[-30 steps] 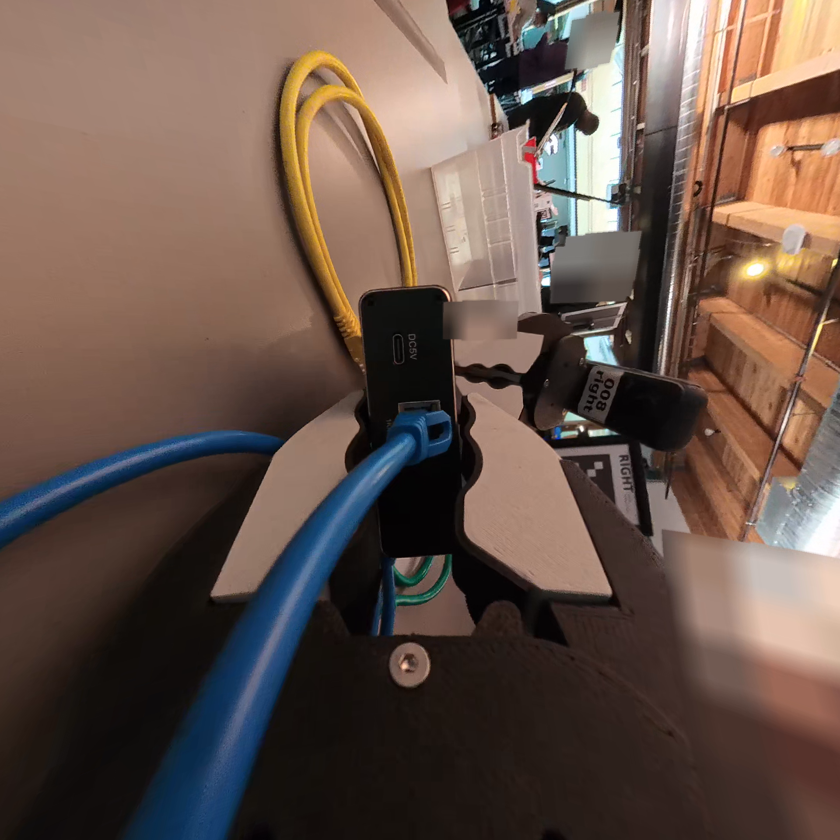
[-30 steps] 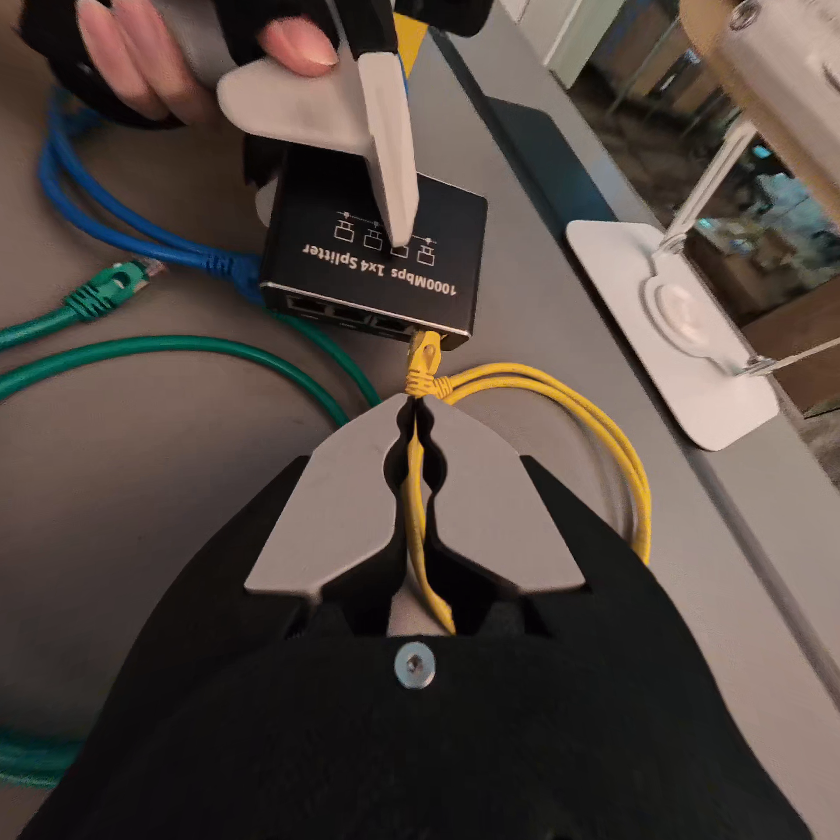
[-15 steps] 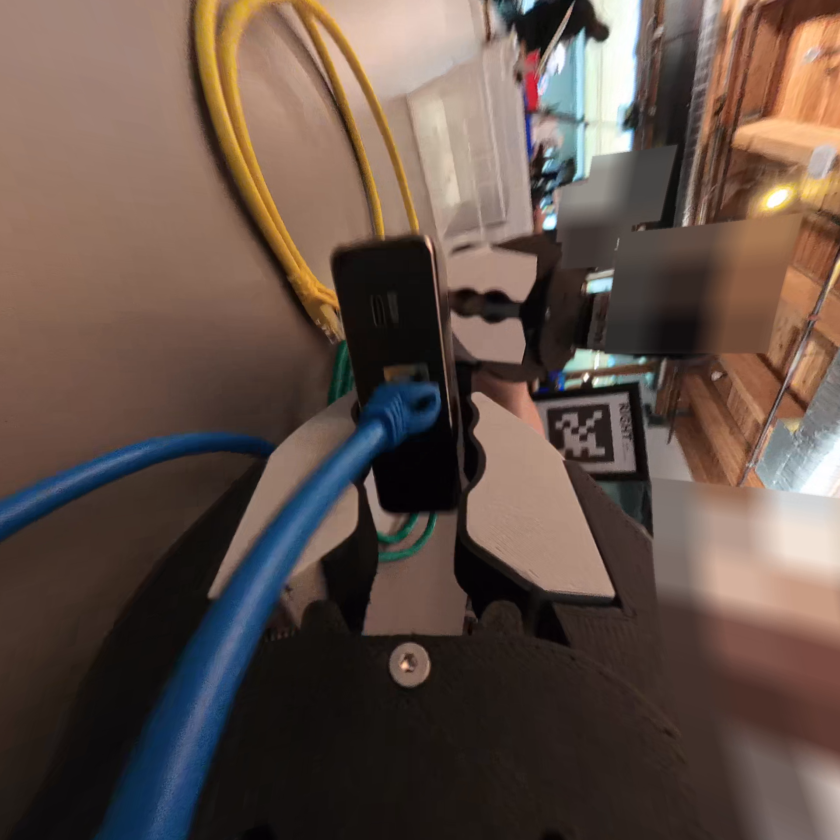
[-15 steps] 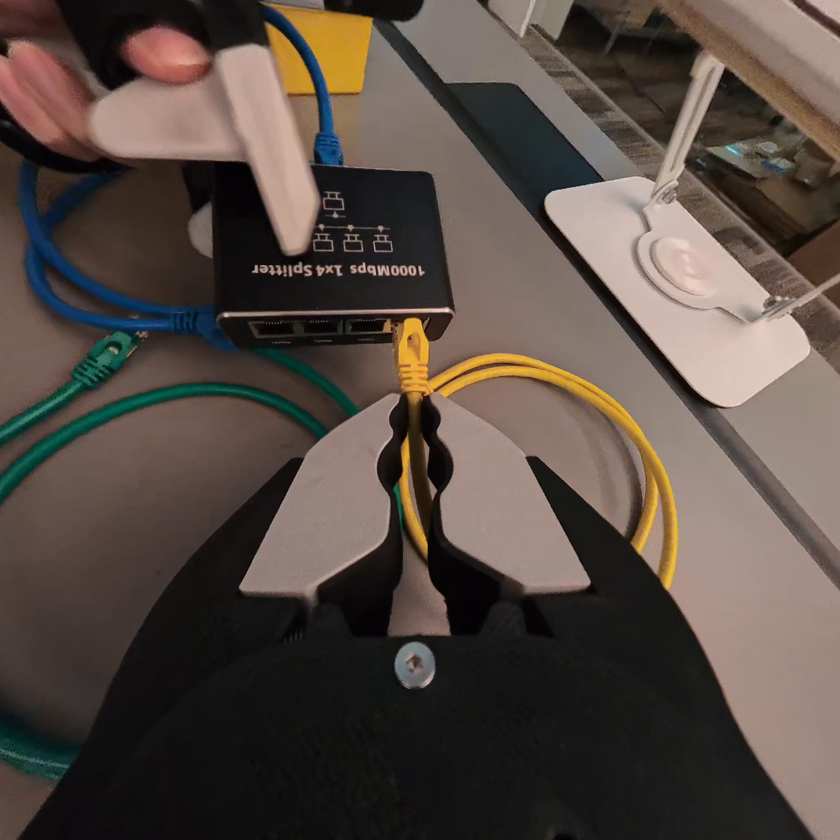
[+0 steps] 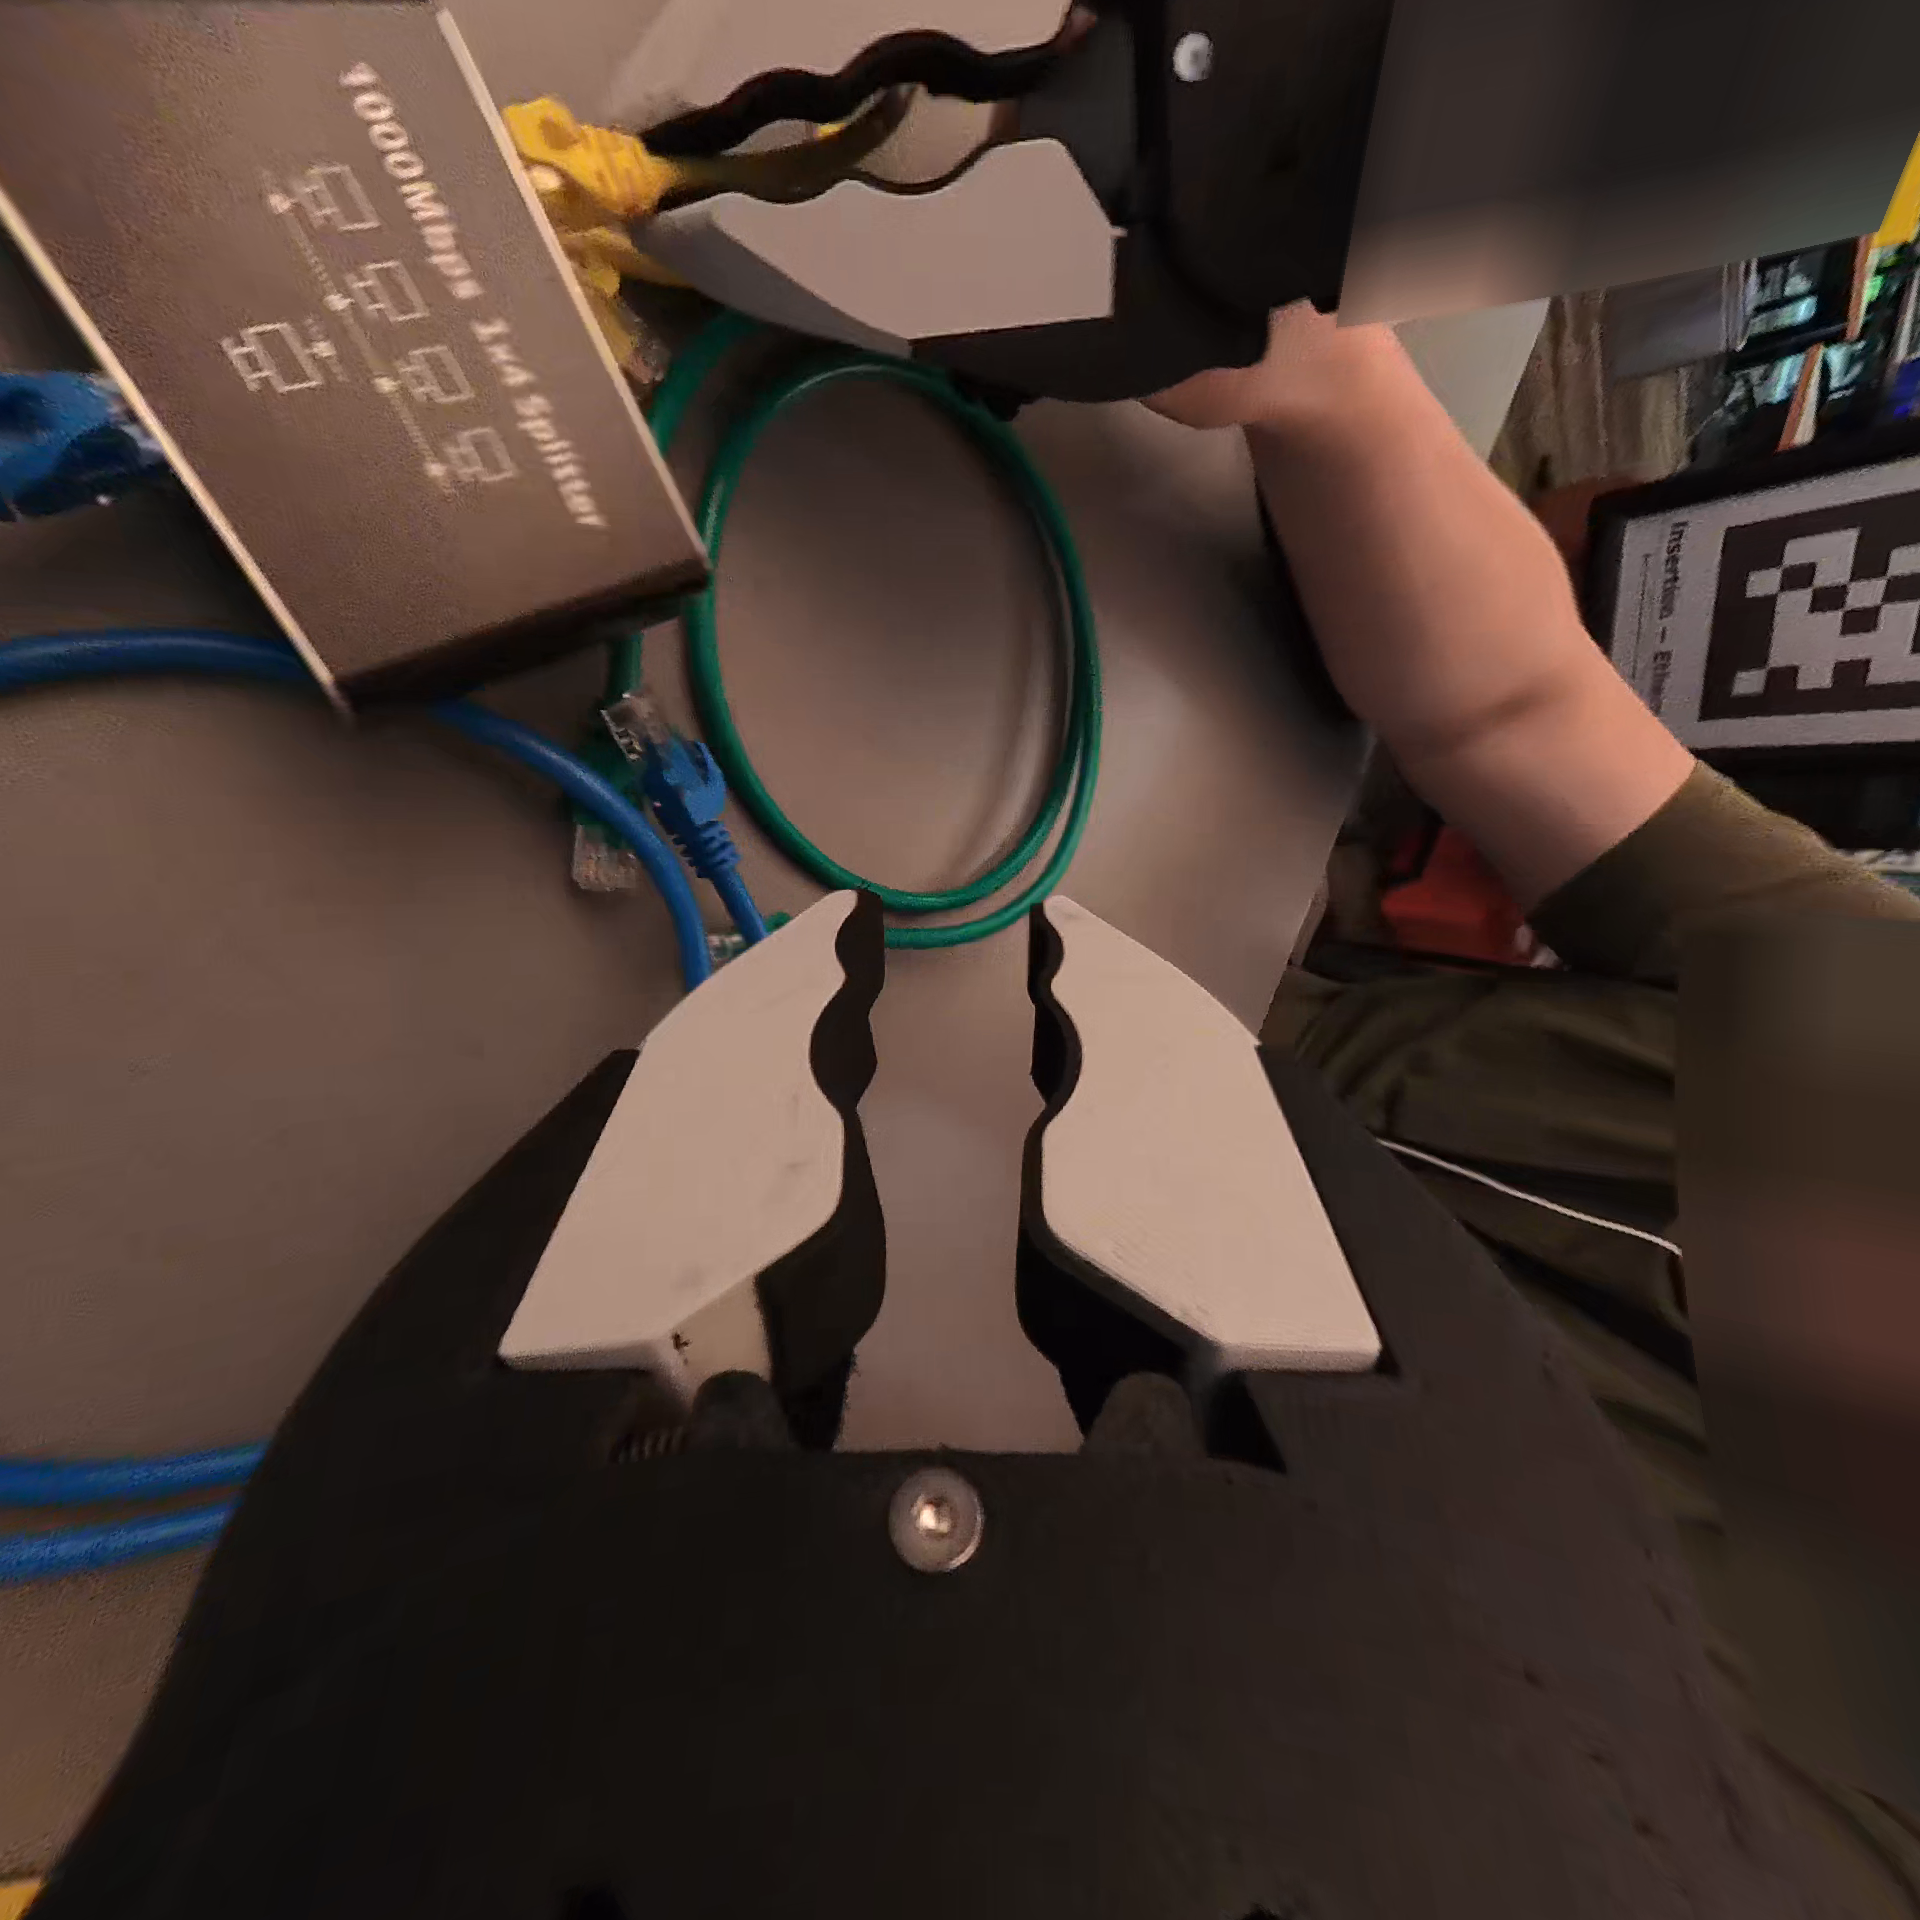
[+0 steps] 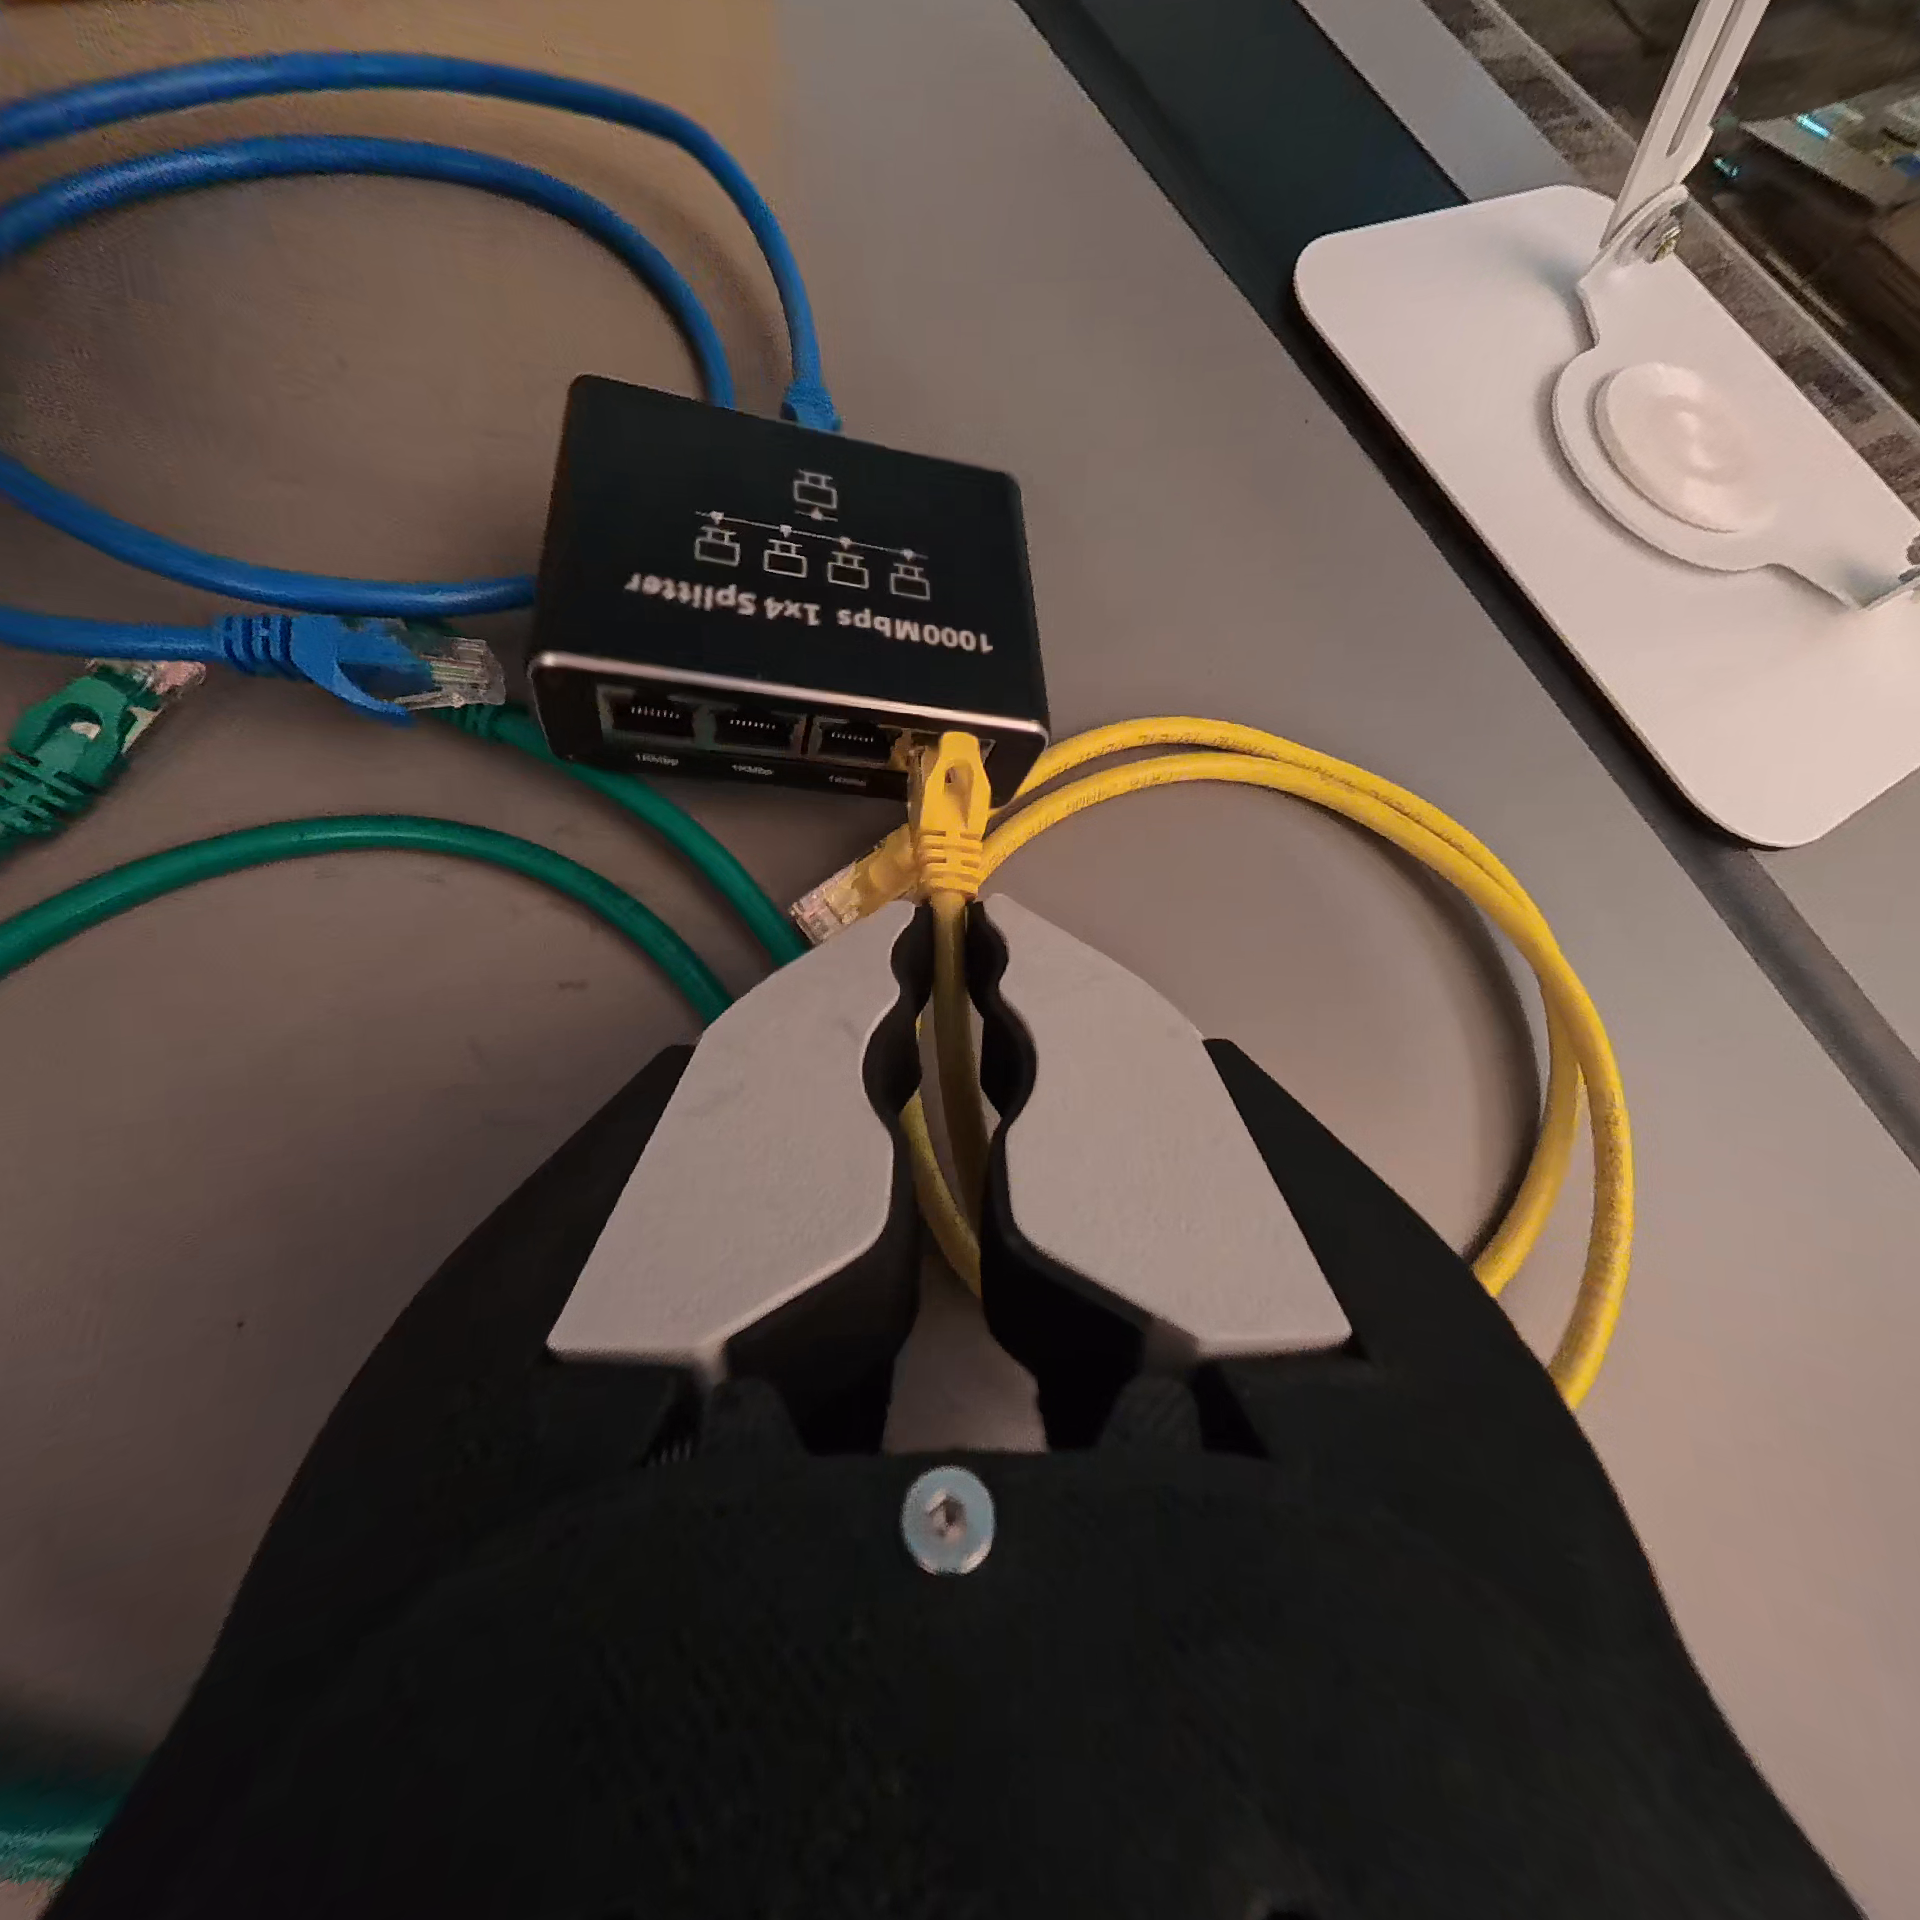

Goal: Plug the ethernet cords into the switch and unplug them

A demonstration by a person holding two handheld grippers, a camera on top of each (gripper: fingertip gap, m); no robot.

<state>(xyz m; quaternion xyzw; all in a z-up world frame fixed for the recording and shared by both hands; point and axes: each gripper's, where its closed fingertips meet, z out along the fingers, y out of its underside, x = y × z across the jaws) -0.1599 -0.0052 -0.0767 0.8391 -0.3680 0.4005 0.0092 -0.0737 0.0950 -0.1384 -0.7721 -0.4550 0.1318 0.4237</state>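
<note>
Right gripper [image 6: 940, 914] jaws pinching yellow cord [image 6: 1538, 935] just behind plug, which sits at rightmost front port of switch [image 6: 790, 582] on worktop [image 6: 312, 1143]. Left gripper [image 5: 951, 914] jaws spread, empty, off switch. Looks mid plug-in; next probably firm straight push till click, though switch may slide unbraced. Blue cord [image 6: 343, 655] and green cord [image 6: 73, 727] ends loose beside it.

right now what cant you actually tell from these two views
- Whether the yellow plug is fully seated in the switch: right wrist view, its own boot covers the port mouth.
- Where the green cord ends: right wrist view, it runs under the right gripper and off the left edge.
- Blue cord's connection to the switch: left wrist view, blurred and cut by the edge.
- Left gripper is open; what it reaches for is unclear.
</note>
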